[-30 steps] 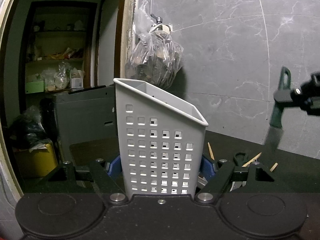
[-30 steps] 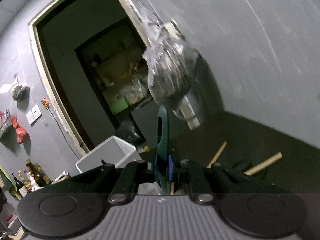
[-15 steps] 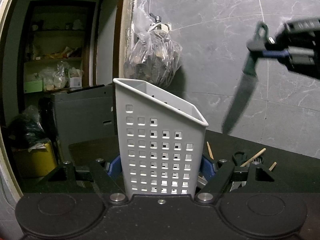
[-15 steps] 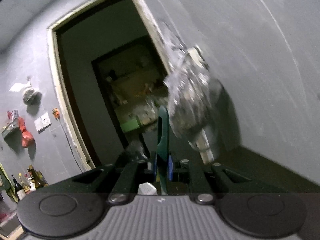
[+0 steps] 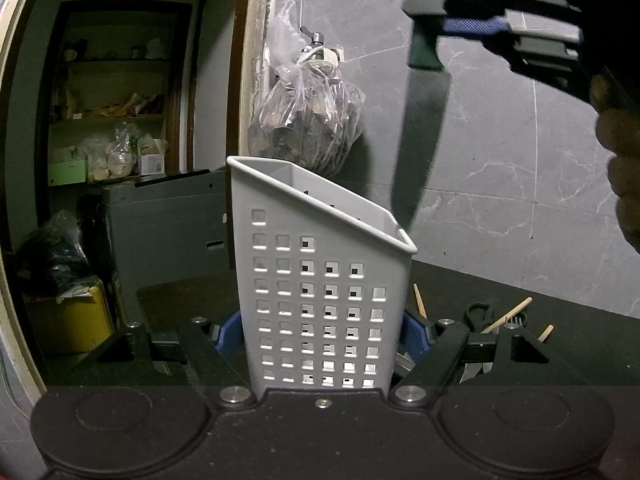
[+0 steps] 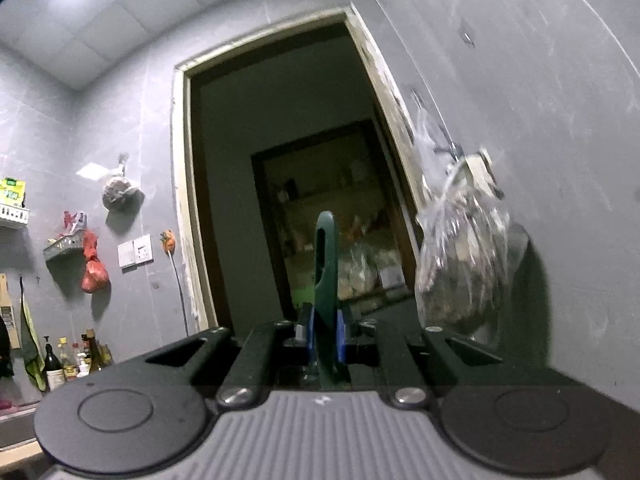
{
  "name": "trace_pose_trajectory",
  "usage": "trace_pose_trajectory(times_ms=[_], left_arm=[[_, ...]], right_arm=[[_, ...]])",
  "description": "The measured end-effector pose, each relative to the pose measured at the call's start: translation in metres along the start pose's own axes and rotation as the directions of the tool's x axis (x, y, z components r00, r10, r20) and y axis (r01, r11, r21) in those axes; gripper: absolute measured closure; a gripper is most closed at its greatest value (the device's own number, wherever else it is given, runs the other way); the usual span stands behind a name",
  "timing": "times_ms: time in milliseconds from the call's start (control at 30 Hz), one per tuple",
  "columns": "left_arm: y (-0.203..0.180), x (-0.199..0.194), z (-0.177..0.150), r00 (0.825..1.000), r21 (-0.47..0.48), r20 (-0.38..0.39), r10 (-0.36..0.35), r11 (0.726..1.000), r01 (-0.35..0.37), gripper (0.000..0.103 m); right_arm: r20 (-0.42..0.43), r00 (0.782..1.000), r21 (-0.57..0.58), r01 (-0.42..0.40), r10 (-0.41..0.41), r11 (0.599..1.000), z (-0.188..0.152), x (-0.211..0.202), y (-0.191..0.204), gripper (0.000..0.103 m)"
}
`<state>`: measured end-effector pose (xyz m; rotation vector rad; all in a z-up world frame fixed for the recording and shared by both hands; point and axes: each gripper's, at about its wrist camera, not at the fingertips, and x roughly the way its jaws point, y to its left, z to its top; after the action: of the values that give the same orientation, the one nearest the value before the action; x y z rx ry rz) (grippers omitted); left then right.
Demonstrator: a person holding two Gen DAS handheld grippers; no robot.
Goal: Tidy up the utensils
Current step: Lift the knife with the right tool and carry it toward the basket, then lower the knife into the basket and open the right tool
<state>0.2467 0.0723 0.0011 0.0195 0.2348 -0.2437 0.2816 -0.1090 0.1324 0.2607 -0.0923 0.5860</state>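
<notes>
Left gripper [image 5: 326,336]: we hold the white holder [image 5: 320,292] by its bottom part, and the blue pads press on both of its sides. It stands on the dark counter [image 5: 560,344] and leans a little.
Holder top: the open top slopes, high on the left and low on the right. We see nothing poking out of it.
Knife [image 5: 420,120]: it hangs above the right end of the holder, tip down, close to the low corner of the rim. We cannot tell if the tip is over the opening or behind it.
Right gripper [image 5: 460,24]: we pinch the dark green handle of the knife near its top, and the jaws stand very narrow on it. In the right wrist view, the handle [image 6: 326,280] sticks up between the blue pads.
How we do it well: we think we should keep the holder still, line the tip up over the opening, go down slowly and straight, and let go only when the blade is well inside.
Things left on the counter: black scissors [image 5: 478,314] and some wooden sticks [image 5: 508,314] lie to the right of the holder.
Writing: we cannot read any words. The shelf boxes and wall packets are too small and blurry.
</notes>
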Motion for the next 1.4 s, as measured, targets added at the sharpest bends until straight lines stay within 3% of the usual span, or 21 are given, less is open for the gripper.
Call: trace_pose_trajectory(times_ms=[267, 600, 1400], left_arm=[[0.001, -0.001, 0.0, 1.0, -0.001, 0.004, 0.001, 1.0, -0.001, 0.025], [0.001, -0.002, -0.001, 1.0, -0.007, 0.005, 0.001, 1.0, -0.001, 0.025], [0.0, -0.002, -0.001, 1.0, -0.008, 0.006, 0.003, 1.0, -0.003, 0.025]], right_arm=[[0.018, 1.0, -0.036, -0.023, 0.023, 0.999, -0.007, 0.019, 0.014, 0.091], [-0.151, 0.989, -0.031, 0.002, -0.006, 1.0, -0.045, 0.034, 0.007, 0.091], [-0.316, 0.948, 0.001, 0.046, -0.043, 0.999, -0.08, 0.04, -0.008, 0.091]])
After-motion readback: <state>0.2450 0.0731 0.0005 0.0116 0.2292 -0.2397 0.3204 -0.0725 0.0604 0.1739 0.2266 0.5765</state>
